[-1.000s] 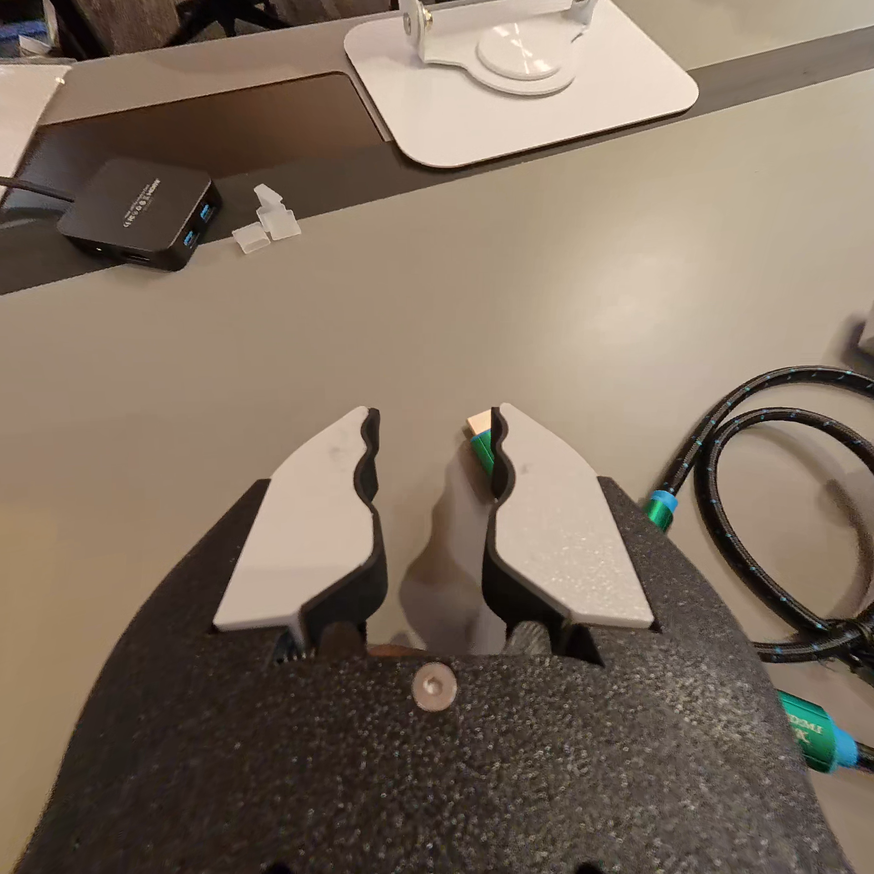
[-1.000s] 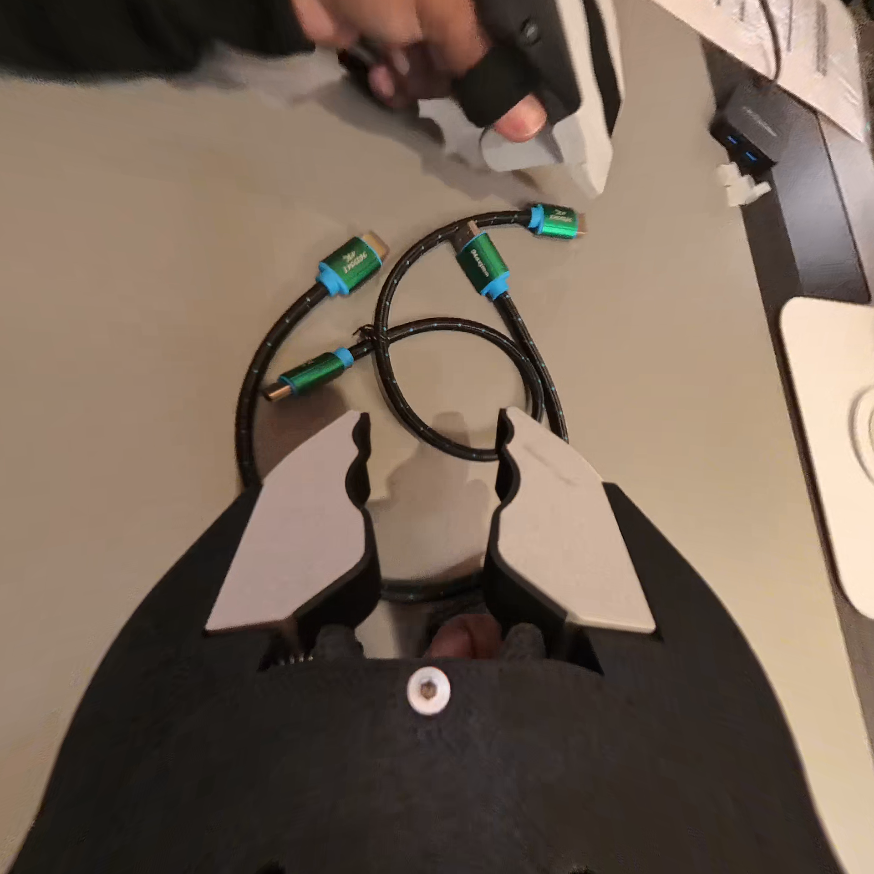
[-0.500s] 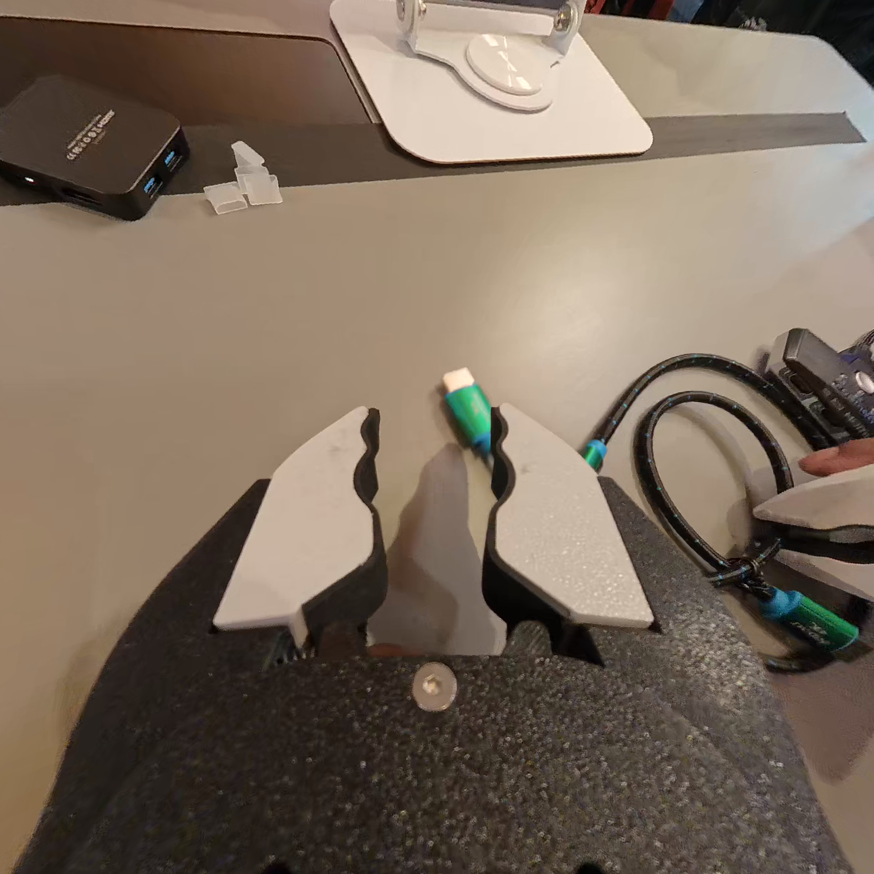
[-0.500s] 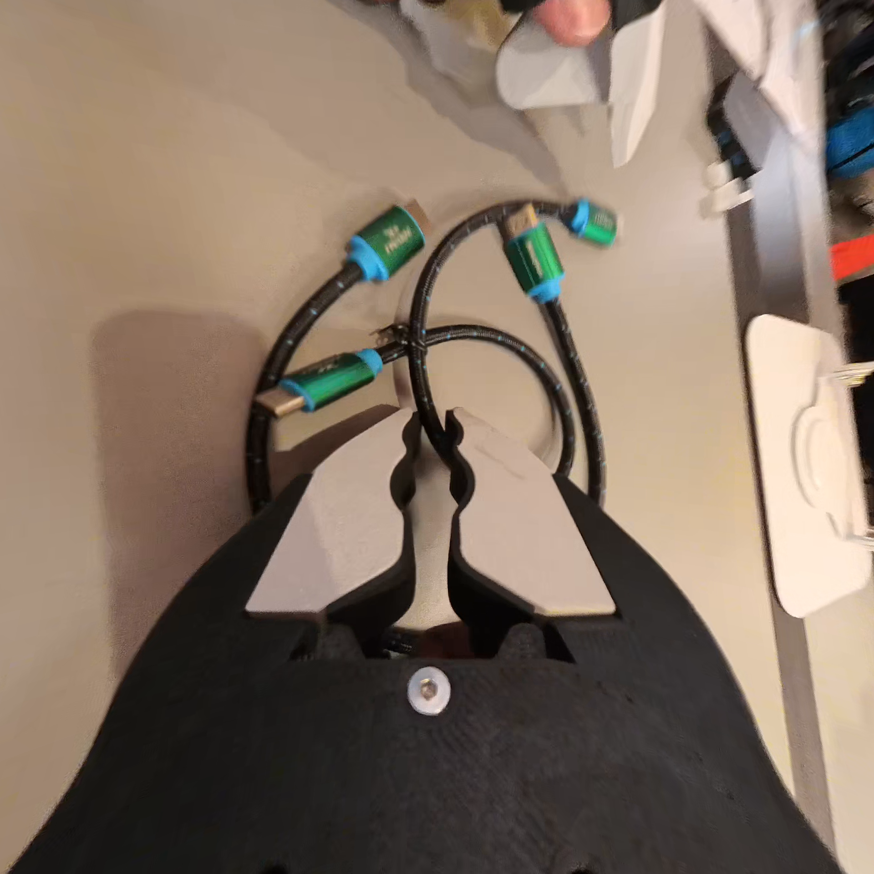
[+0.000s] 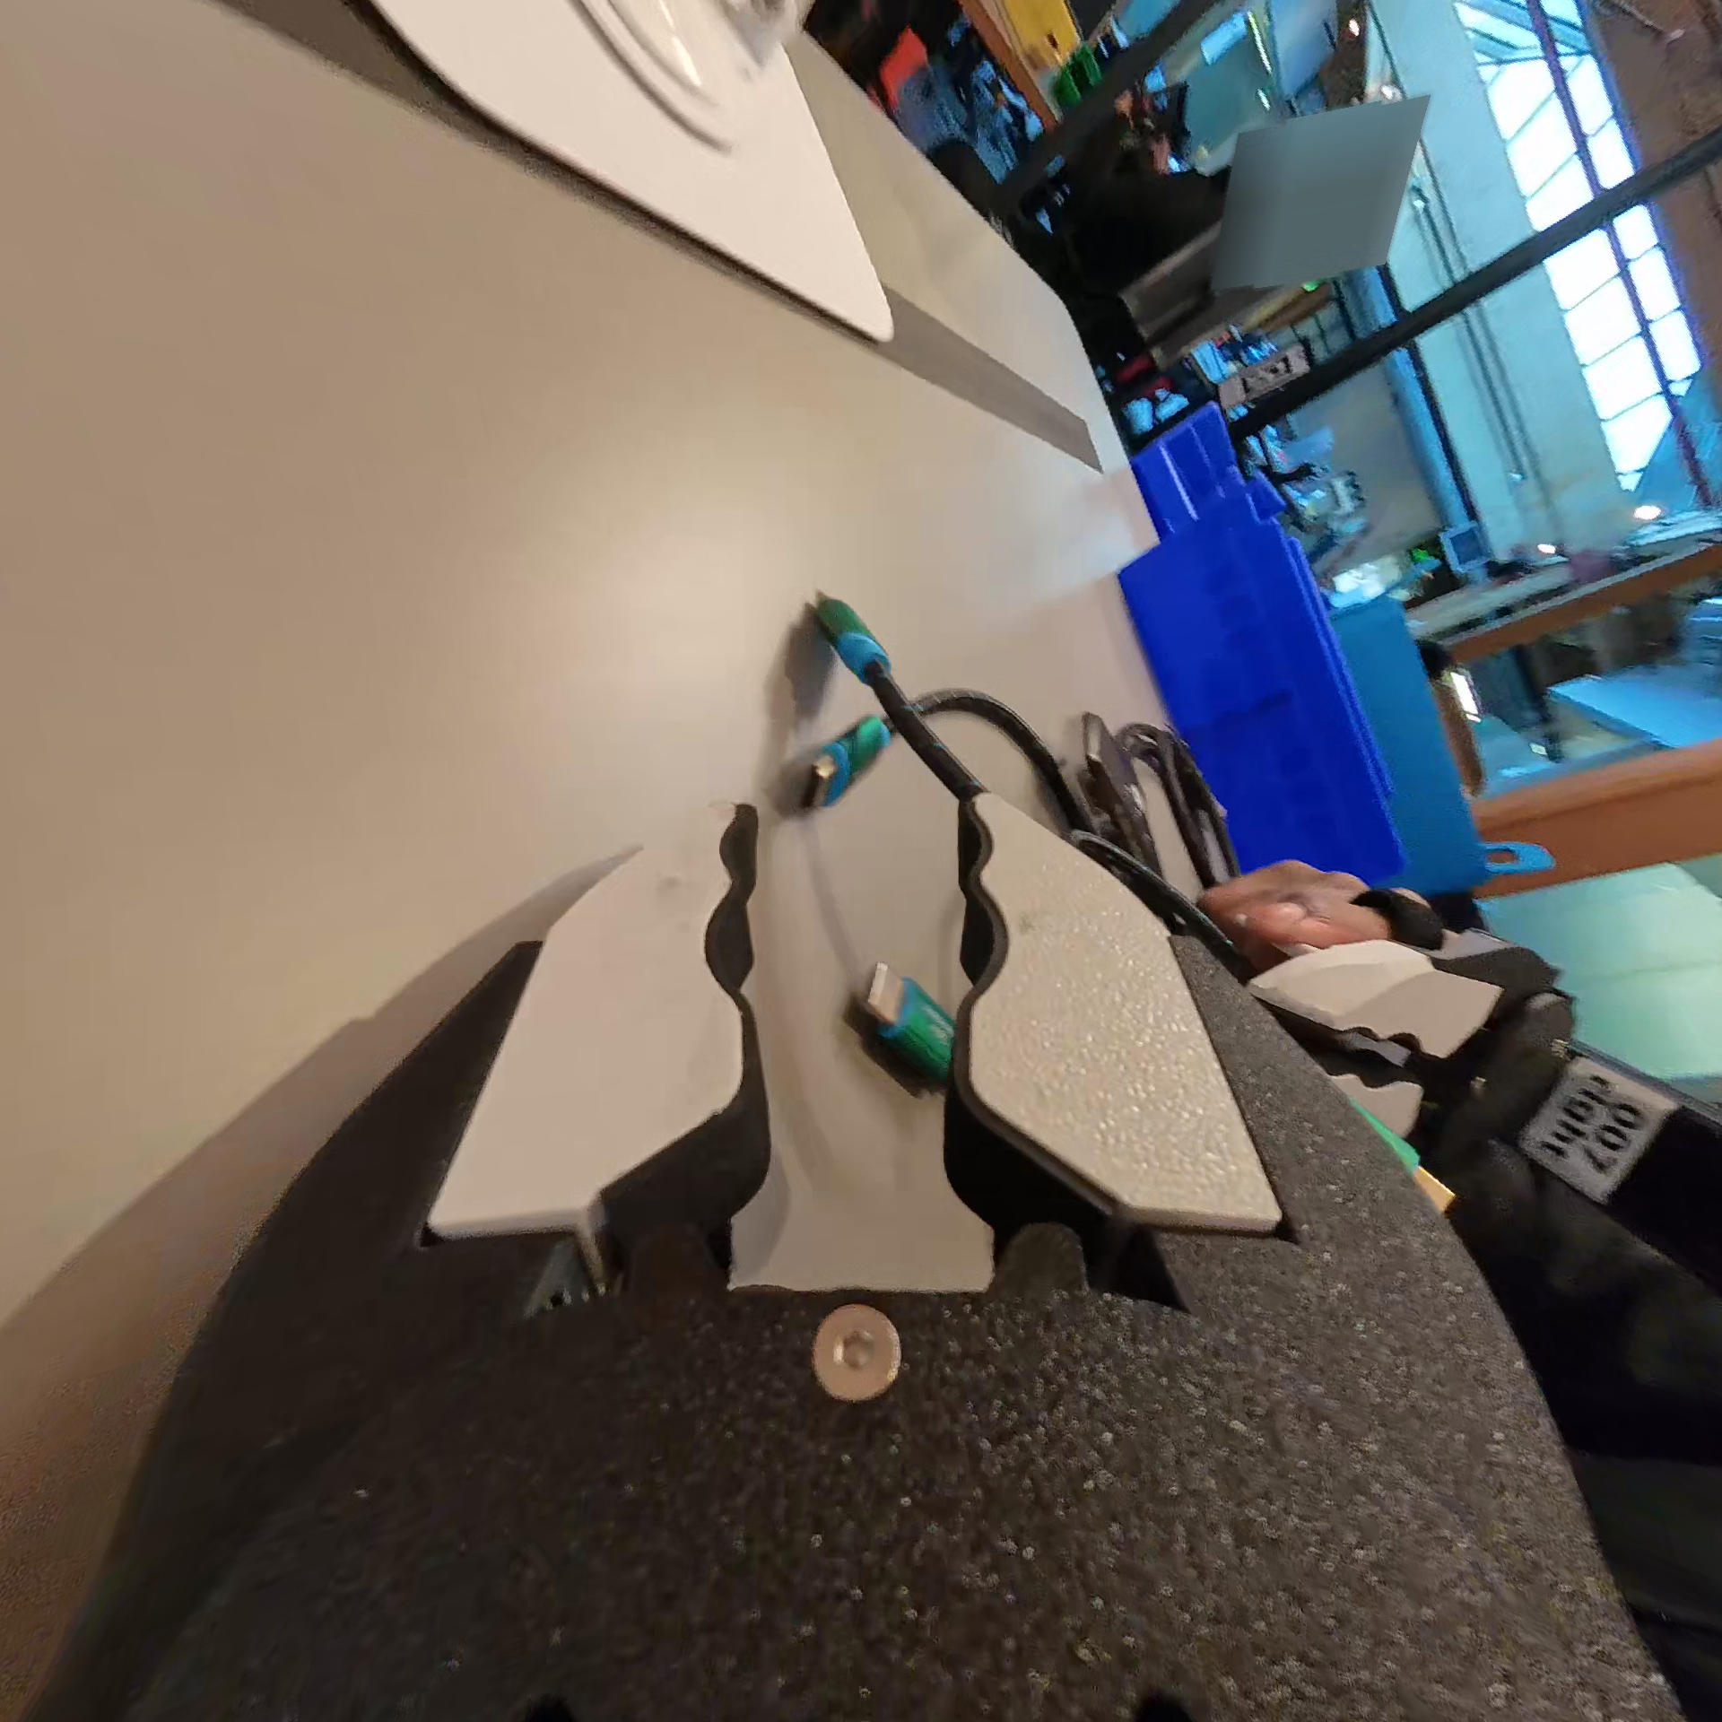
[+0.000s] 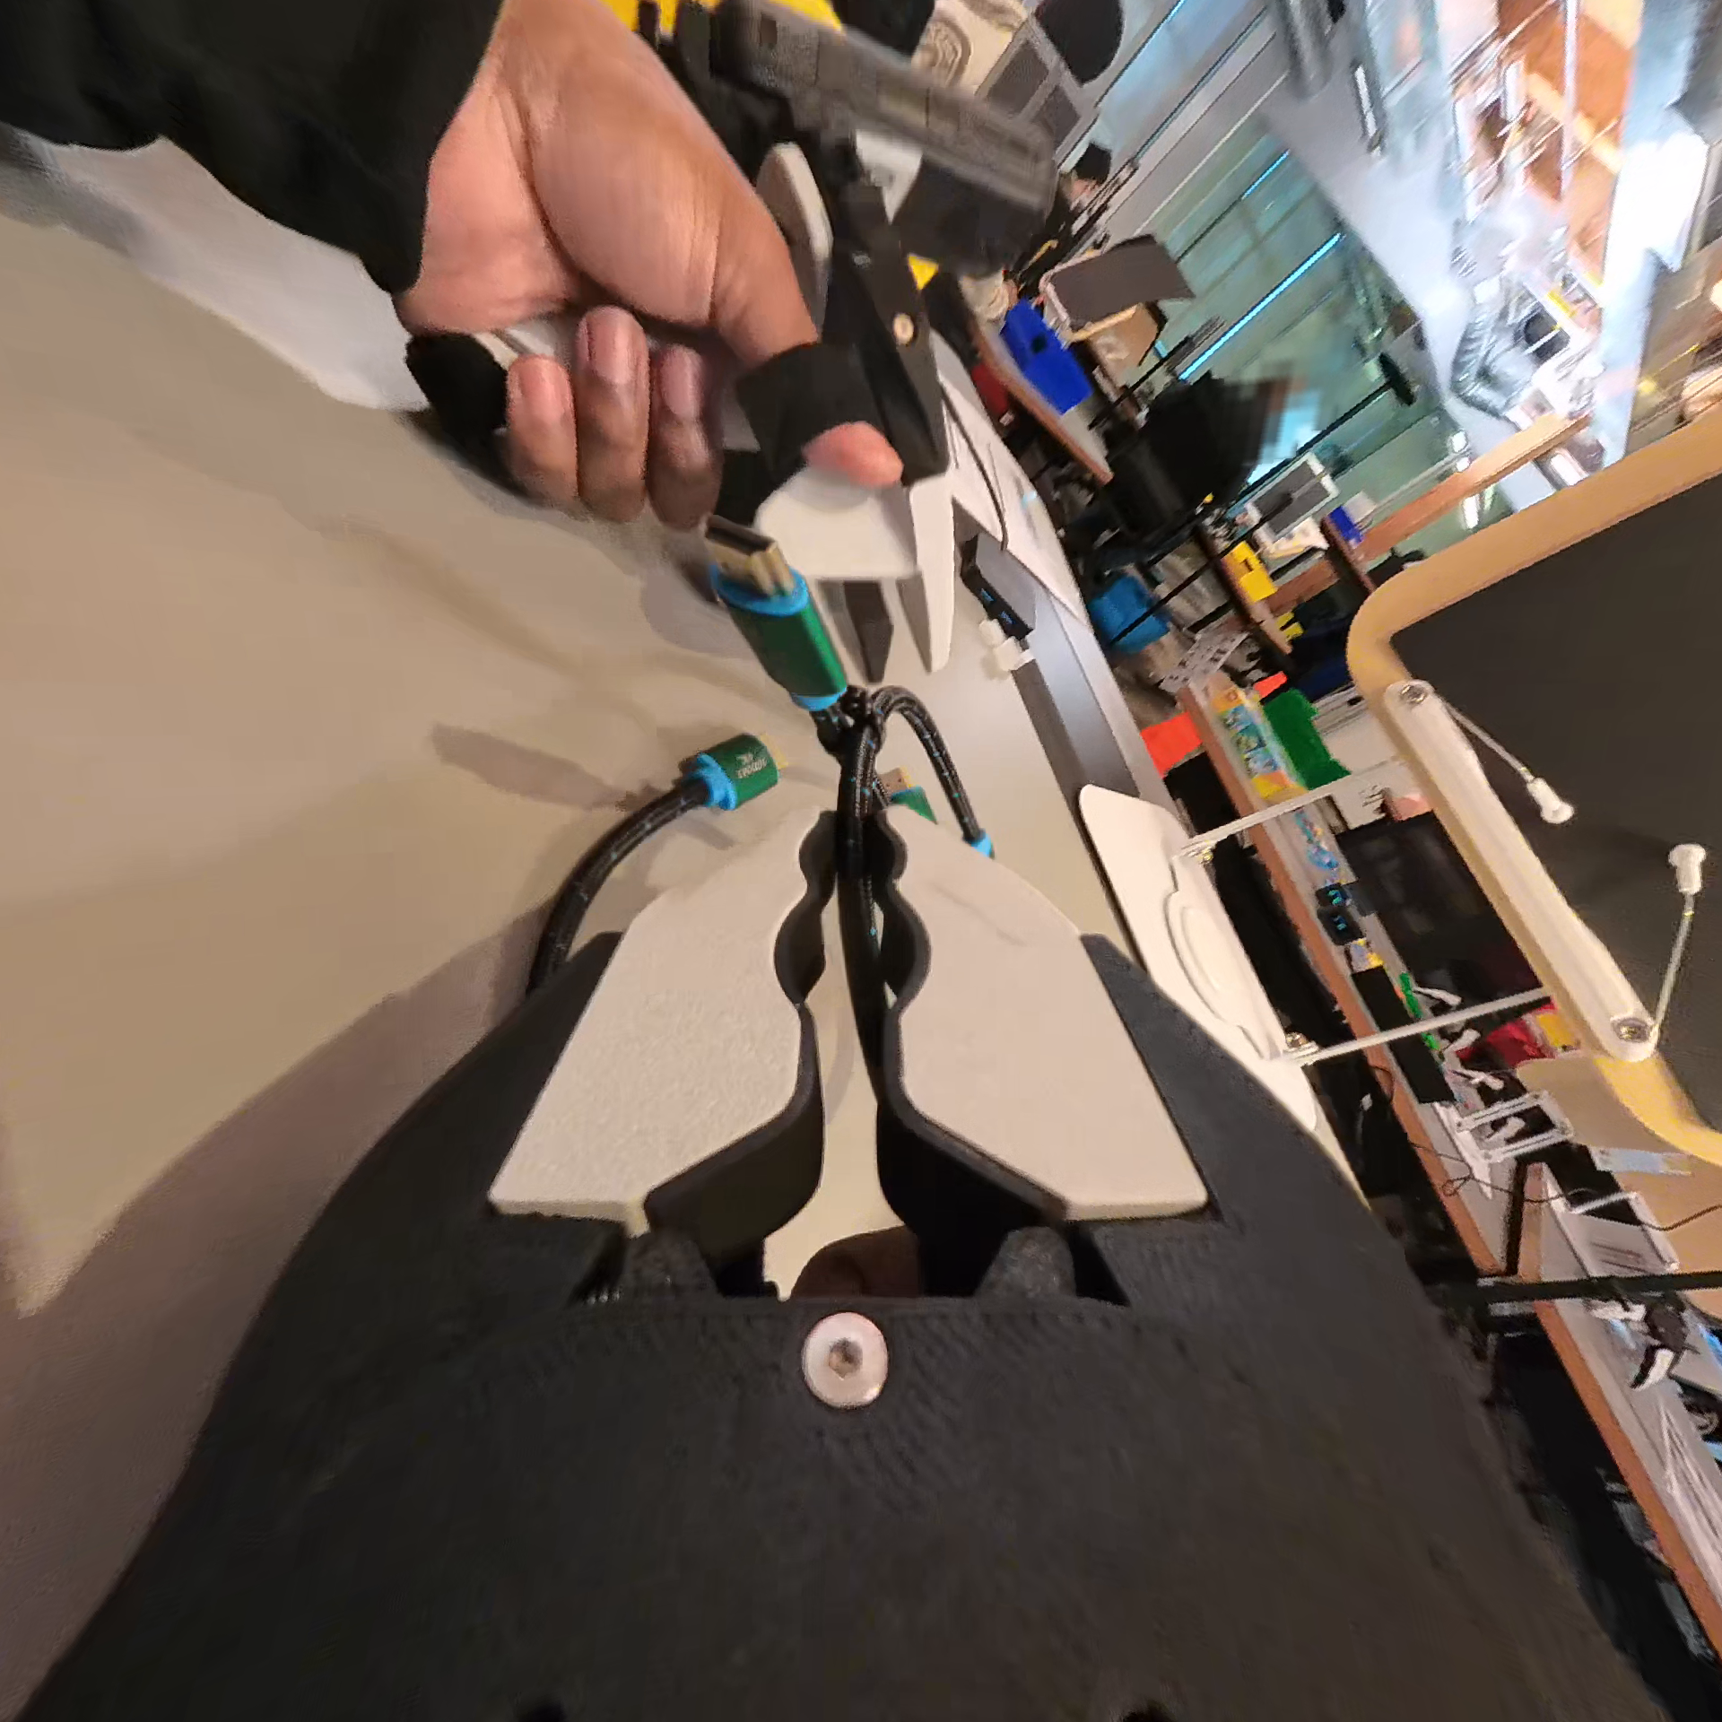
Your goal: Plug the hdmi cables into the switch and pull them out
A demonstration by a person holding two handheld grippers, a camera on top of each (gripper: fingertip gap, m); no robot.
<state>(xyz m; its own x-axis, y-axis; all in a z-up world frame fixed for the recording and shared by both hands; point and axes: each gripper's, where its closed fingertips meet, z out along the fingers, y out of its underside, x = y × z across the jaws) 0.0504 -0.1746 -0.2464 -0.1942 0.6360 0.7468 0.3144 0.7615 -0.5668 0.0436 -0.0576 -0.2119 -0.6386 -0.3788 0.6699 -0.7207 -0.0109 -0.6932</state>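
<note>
Black braided HDMI cables with green plugs lie in a bundle on the grey table [image 5: 373, 559]. My right gripper [image 6: 857, 839] is shut on a doubled black cable [image 6: 862, 932] and holds it up. One green plug [image 6: 769, 624] hangs in the air above its fingers, and another plug [image 6: 736, 773] rests on the table. My left gripper [image 5: 857, 820] is open, with a green plug [image 5: 908, 1025] between its fingers, against the right finger. Two more plugs [image 5: 843, 643] lie just beyond it. The black switch [image 6: 1002, 592] sits far off at the table's back edge.
A white stand base [image 5: 652, 140] lies at the back of the table and also shows in the right wrist view [image 6: 1183, 932]. Small white caps [image 6: 1006, 652] lie by the switch. Blue bins [image 5: 1286, 671] stand past the table's end. A hand [image 6: 606, 233] holds the left gripper above the cables. There is about 12 cm between the tips of the two grippers.
My right gripper has shut on the cable loop and lifted the bundle off the table. My left gripper has swung and tilted toward the cables. The switch has left its view.
</note>
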